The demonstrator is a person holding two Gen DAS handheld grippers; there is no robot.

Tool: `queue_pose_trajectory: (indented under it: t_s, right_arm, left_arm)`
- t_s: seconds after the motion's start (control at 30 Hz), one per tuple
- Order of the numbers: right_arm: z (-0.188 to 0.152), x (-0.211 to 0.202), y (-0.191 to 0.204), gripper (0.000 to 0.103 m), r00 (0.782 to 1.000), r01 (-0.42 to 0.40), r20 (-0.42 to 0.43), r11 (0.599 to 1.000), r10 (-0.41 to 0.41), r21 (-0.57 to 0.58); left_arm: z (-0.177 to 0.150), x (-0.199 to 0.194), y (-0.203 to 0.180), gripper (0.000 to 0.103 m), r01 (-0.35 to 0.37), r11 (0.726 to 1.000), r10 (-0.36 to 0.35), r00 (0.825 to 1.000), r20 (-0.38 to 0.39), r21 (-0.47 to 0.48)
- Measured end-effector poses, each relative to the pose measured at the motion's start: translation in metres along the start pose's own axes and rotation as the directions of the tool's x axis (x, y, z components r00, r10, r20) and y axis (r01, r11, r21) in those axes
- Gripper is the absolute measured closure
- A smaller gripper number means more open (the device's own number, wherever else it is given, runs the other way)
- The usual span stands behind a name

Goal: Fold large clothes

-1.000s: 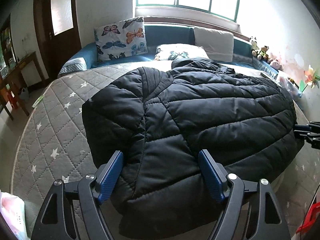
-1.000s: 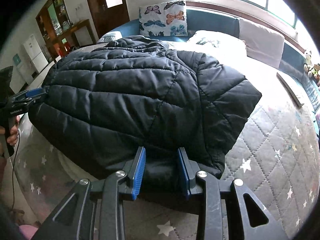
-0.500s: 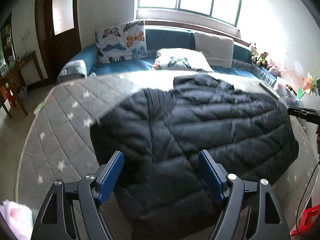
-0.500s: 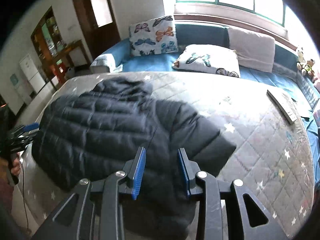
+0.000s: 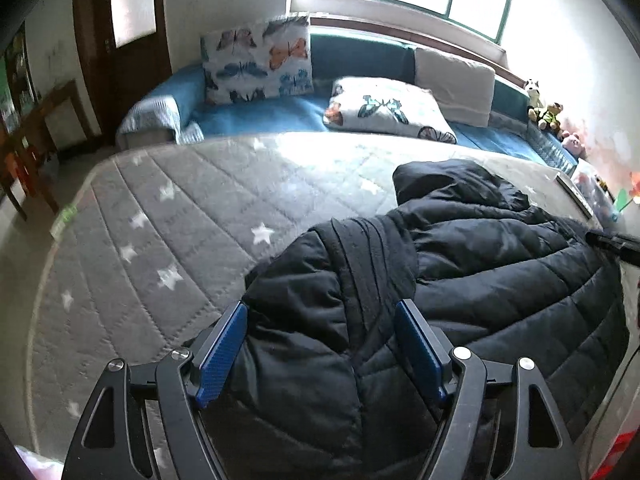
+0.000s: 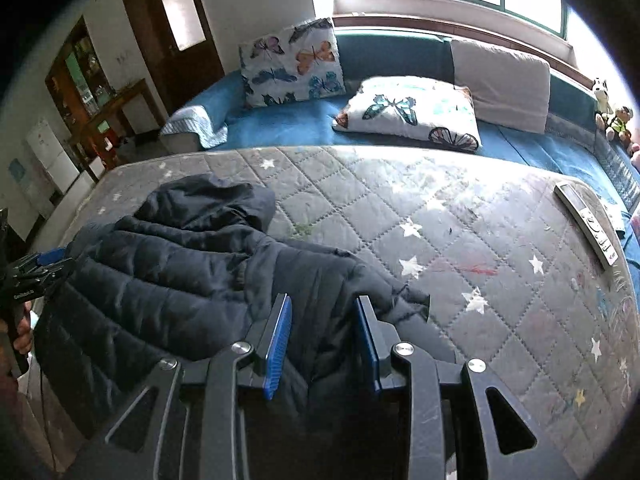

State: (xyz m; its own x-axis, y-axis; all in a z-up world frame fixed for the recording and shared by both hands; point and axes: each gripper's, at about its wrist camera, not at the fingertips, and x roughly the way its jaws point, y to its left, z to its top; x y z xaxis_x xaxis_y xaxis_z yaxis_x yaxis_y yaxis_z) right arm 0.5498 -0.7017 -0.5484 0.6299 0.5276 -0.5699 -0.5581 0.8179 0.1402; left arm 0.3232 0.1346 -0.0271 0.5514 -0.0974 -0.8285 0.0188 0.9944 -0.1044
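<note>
A black puffer jacket [image 5: 480,272] with its hood [image 5: 440,180] toward the far side lies bunched at the near edge of the grey star-quilted mattress [image 5: 180,220]. My left gripper [image 5: 320,348] stands wide, with its blue pads pressed against a thick fold of the jacket's left end. In the right wrist view, the right gripper [image 6: 324,328] is shut on a narrower fold at the other end of the jacket [image 6: 180,280]. The left gripper [image 6: 36,272] shows at that view's left edge, held by a hand [image 6: 22,336].
A long remote control [image 6: 588,220] lies near the mattress's right edge. Butterfly pillows [image 5: 256,64] and a white cushion [image 5: 452,84] sit on the blue bench behind. Soft toys [image 5: 544,112] line the right wall. A wooden door [image 5: 120,40] and cabinets stand at the left.
The jacket has slid toward the near edge of the mattress and bunched up, baring much more quilt behind it. Both grippers drew back with it still between their pads.
</note>
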Motion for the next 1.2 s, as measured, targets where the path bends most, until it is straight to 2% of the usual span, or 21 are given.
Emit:
queue_pose_trajectory:
  t_s: [0.1,0.23,0.27,0.33,0.37,0.4,0.47,0.57,0.63,0.73,0.8,0.9,1.0,1.03,1.1,1.2]
  right_arm:
    - [-0.004,0.024,-0.008,0.067,0.997,-0.010,-0.080,1.000,0.012,0.025]
    - [-0.006,0.004,-0.016,0.066,0.998,-0.049,-0.039,0.998,0.050,0.038]
    - [-0.008,-0.006,-0.018,0.063,0.998,-0.054,-0.025,0.998,0.055,0.042]
    - [-0.013,-0.025,-0.019,0.044,0.998,-0.055,-0.003,0.998,0.055,0.039]
    - [-0.017,-0.038,-0.020,0.028,0.999,-0.052,0.018,0.998,0.052,0.031]
    - [-0.023,-0.052,-0.021,0.022,0.998,-0.050,0.039,0.998,0.049,0.025]
    - [-0.029,-0.064,-0.024,0.021,0.997,-0.057,0.051,0.998,0.055,0.028]
    - [-0.046,-0.071,-0.037,0.019,0.992,-0.124,0.022,0.988,0.122,0.097]
    - [-0.058,-0.068,-0.047,0.019,0.987,-0.158,0.000,0.976,0.160,0.150]
    - [-0.072,-0.056,-0.058,0.019,0.977,-0.206,-0.018,0.955,0.214,0.213]
    - [-0.079,-0.047,-0.063,0.019,0.961,-0.257,-0.027,0.929,0.274,0.266]
    - [-0.082,-0.028,-0.068,0.018,0.946,-0.292,-0.039,0.899,0.321,0.326]
    - [-0.083,-0.010,-0.076,0.012,0.908,-0.375,-0.021,0.834,0.418,0.404]
    - [-0.082,-0.005,-0.077,0.010,0.902,-0.383,-0.024,0.823,0.432,0.419]
    - [-0.080,0.004,-0.076,0.001,0.898,-0.386,-0.031,0.819,0.439,0.425]
    - [-0.077,0.016,-0.074,0.000,0.879,-0.410,-0.046,0.802,0.474,0.434]
  left_arm:
    - [0.000,0.008,0.012,0.022,0.049,0.996,-0.051,0.998,-0.024,-0.071]
    - [0.000,-0.008,0.022,0.022,0.076,0.990,-0.076,0.997,0.005,-0.119]
    - [0.000,-0.016,0.026,0.022,0.082,0.989,-0.080,0.997,0.024,-0.124]
    - [-0.004,-0.033,0.037,0.021,0.106,0.983,-0.097,0.993,0.068,-0.148]
    - [-0.008,-0.041,0.044,0.019,0.117,0.979,-0.105,0.991,0.077,-0.167]
    - [-0.011,-0.044,0.048,0.017,0.122,0.976,-0.110,0.991,0.077,-0.180]
    - [-0.021,-0.050,0.057,0.016,0.135,0.970,-0.121,0.989,0.081,-0.202]
    - [-0.038,-0.050,0.068,0.015,0.148,0.961,-0.134,0.988,0.073,-0.235]
    - [-0.050,-0.044,0.075,0.015,0.185,0.942,-0.175,0.983,0.060,-0.279]
    - [-0.065,-0.034,0.083,0.015,0.271,0.895,-0.262,0.962,0.074,-0.353]
    - [-0.071,-0.029,0.087,0.014,0.313,0.866,-0.303,0.949,0.089,-0.389]
    - [-0.078,-0.022,0.091,0.011,0.372,0.824,-0.362,0.926,0.108,-0.427]
    - [-0.082,-0.014,0.091,0.008,0.404,0.802,-0.398,0.911,0.109,-0.439]
    - [-0.083,-0.011,0.090,0.006,0.410,0.798,-0.407,0.907,0.107,-0.441]
    - [-0.085,-0.004,0.089,0.002,0.424,0.787,-0.427,0.899,0.100,-0.449]
    - [-0.086,0.005,0.085,0.000,0.442,0.775,-0.456,0.886,0.084,-0.452]
